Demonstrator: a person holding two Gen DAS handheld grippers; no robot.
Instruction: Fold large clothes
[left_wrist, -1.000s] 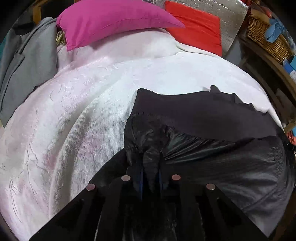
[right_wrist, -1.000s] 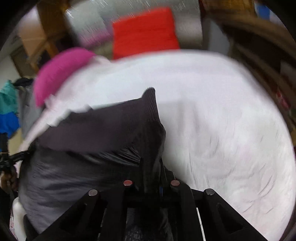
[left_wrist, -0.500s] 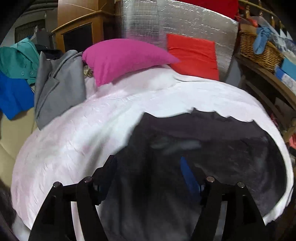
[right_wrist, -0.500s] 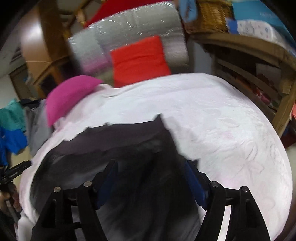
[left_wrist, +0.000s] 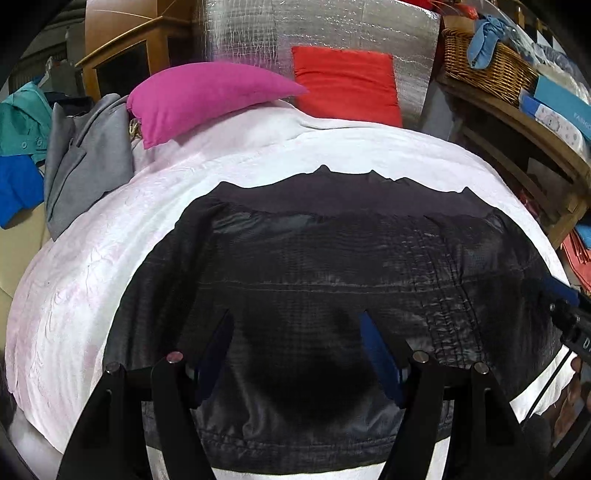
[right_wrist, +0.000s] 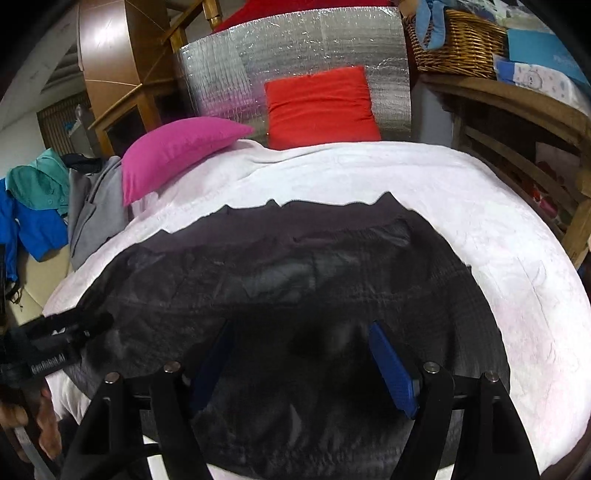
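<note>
A large black shiny garment lies spread flat on the white bedspread, its dark ribbed band along the far edge. It also shows in the right wrist view. My left gripper is open and empty, held above the garment's near part. My right gripper is open and empty above the same garment. The left gripper's black body shows at the left edge of the right wrist view; the right gripper shows at the right edge of the left wrist view.
A pink pillow and a red cushion lie at the bed's far end against a silver panel. A grey jacket and blue and teal clothes hang at the left. Wooden shelves with a wicker basket stand at the right.
Both grippers were shut on bunched black fabric a second ago. They opened, let go and drew back and up. The garment now lies spread flat on the bed.
</note>
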